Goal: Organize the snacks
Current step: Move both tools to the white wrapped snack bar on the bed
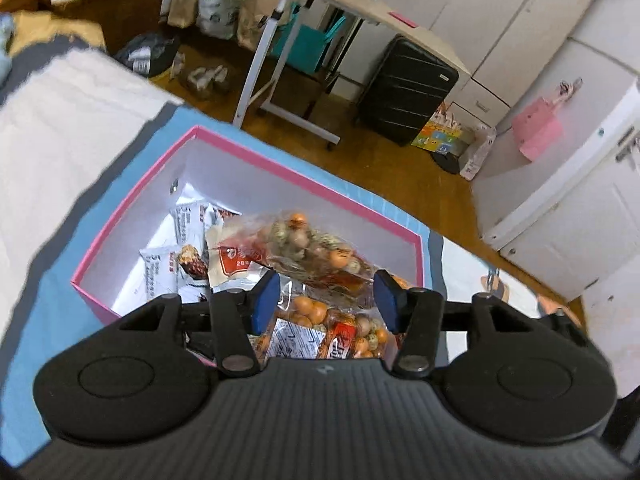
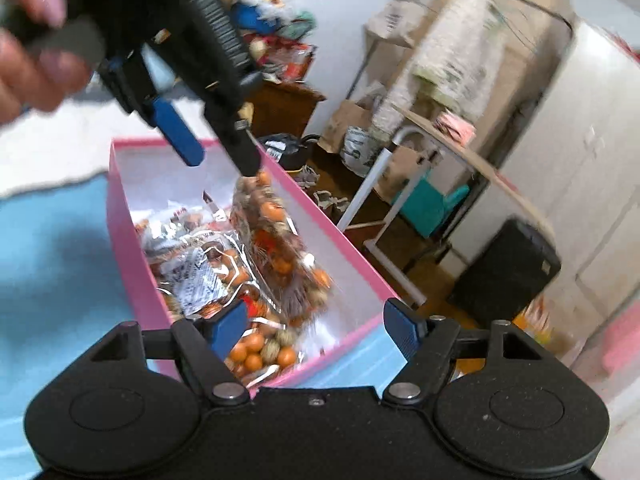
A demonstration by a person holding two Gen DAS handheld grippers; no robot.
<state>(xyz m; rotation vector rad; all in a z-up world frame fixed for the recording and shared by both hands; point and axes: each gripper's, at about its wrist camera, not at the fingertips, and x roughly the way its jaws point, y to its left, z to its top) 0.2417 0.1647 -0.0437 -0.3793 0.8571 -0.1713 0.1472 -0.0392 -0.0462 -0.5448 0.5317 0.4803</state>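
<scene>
A pink box (image 1: 132, 200) with a white inside sits on a blue cloth (image 1: 52, 312) and holds several snack packets. My left gripper (image 1: 326, 300) hovers over the box's near half, its blue pads apart. A clear bag of orange and beige nuts (image 1: 316, 248) lies under and between them, and the pads do not press it. In the right wrist view the left gripper (image 2: 222, 162) hangs over the pink box (image 2: 132, 264). The nut bag (image 2: 280, 240) stands on end, blurred, just below its fingertips. My right gripper (image 2: 316, 328) is open over the box's near corner, holding nothing.
White bedding (image 1: 60, 128) borders the blue cloth at the left. Beyond the box lie a wooden floor (image 1: 372, 160), a folding table (image 1: 360, 8), a black suitcase (image 1: 408, 88) and white cabinets (image 1: 560, 200). A person's hand (image 2: 32, 60) holds the left gripper.
</scene>
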